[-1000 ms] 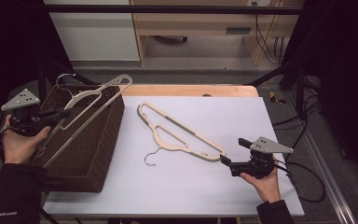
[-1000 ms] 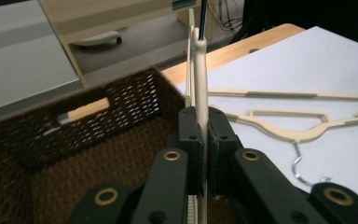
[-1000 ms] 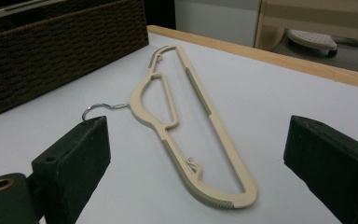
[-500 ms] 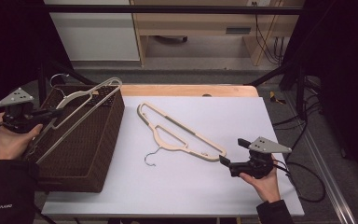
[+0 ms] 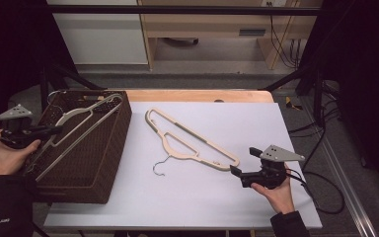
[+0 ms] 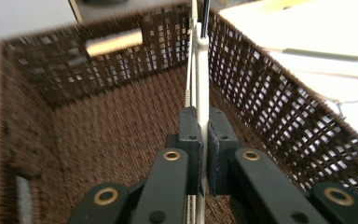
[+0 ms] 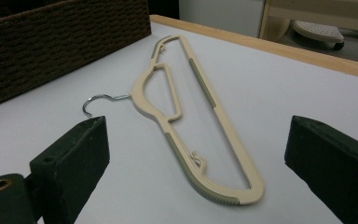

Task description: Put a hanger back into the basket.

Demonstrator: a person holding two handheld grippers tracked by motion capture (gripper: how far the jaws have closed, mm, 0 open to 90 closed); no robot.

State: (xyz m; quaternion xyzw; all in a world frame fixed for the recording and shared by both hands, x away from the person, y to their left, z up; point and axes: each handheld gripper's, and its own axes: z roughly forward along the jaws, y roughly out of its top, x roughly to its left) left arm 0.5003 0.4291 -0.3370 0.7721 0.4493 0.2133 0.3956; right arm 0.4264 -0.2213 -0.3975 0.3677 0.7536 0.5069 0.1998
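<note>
Left claw (image 6: pixel 204 140) pinches a hanger (image 5: pixel 74 129) inside the basket (image 5: pixel 109 163), long axis slanting toward its far corner.
Right claw (image 5: pixel 236 173), spread, sits at the desk's (image 5: pixel 296 128) near right; second hanger's (image 7: pixel 200 116) end lies just ahead.

From my left gripper view the wicker basket (image 6: pixel 98 140) is blurred at its left wall and cut off by the frame. I see the held hanger (image 6: pixel 200 70) edge-on, its hook hidden. The high view's bottom edge cuts off both my forearms.
</note>
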